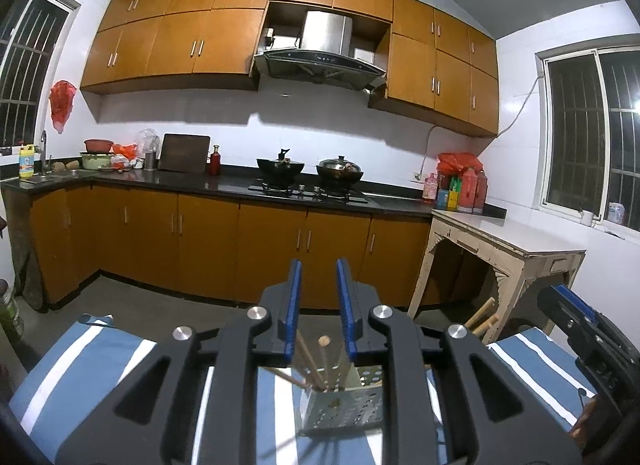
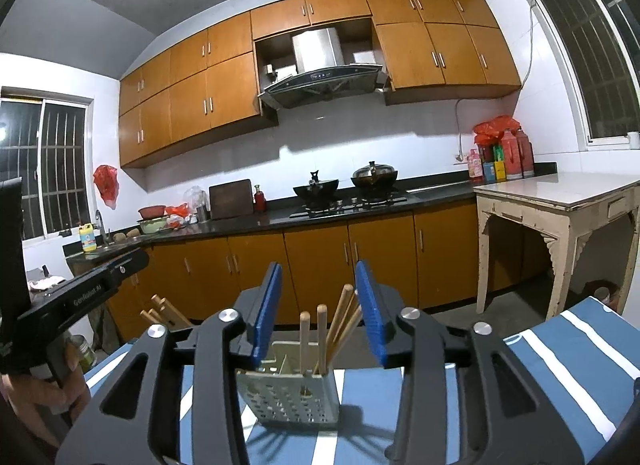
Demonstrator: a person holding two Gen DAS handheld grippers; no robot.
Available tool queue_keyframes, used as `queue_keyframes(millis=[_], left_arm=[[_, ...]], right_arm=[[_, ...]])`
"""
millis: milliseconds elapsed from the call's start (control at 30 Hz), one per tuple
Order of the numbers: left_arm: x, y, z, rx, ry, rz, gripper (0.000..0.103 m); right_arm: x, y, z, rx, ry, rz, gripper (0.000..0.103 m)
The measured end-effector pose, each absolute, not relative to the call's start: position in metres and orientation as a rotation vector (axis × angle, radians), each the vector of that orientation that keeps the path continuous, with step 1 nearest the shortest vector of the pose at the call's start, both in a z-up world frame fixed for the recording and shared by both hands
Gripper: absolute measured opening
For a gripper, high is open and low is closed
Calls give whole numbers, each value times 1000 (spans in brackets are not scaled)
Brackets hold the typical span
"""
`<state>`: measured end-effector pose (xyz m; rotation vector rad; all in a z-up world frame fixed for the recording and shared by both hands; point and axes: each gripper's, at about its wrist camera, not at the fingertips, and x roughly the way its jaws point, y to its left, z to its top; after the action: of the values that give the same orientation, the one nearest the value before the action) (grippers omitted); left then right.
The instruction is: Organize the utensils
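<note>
One perforated holder [image 2: 292, 393] stands on one striped cloth [image 2: 560, 365]. It carries about six wooden utensils [image 2: 322, 329]; the exact number is hard to tell where they overlap. Two grippers are visible, the left gripper [image 1: 319, 305] and the right gripper [image 2: 318, 313]. Two woks [image 2: 316, 187] sit on one stove [image 2: 352, 201]. One pale table [image 2: 560, 197] stands to the right.
</note>
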<state>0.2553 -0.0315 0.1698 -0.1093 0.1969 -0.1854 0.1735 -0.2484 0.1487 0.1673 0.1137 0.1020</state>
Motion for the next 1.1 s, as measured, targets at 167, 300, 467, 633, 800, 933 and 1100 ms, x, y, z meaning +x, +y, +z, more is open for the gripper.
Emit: queue_keyframes(millis=[167, 300, 467, 633, 800, 933, 1100], left_arm=[[230, -17, 168, -95, 201, -171, 29], [204, -2, 161, -79, 216, -158, 41], [162, 16, 145, -37, 223, -134, 63], [119, 33, 121, -23, 252, -93, 86], [89, 42, 102, -44, 287, -67, 98], [71, 41, 90, -47, 306, -51, 99], [53, 31, 73, -6, 308, -40, 99]], right_arm=[[153, -248, 145, 154, 132, 109, 58], [134, -246, 140, 144, 156, 124, 75], [108, -242, 129, 135, 192, 141, 93], [86, -232, 112, 106, 231, 141, 100], [67, -218, 95, 68, 268, 136, 101], [53, -210, 81, 33, 278, 109, 101], [37, -205, 66, 17, 279, 89, 101]])
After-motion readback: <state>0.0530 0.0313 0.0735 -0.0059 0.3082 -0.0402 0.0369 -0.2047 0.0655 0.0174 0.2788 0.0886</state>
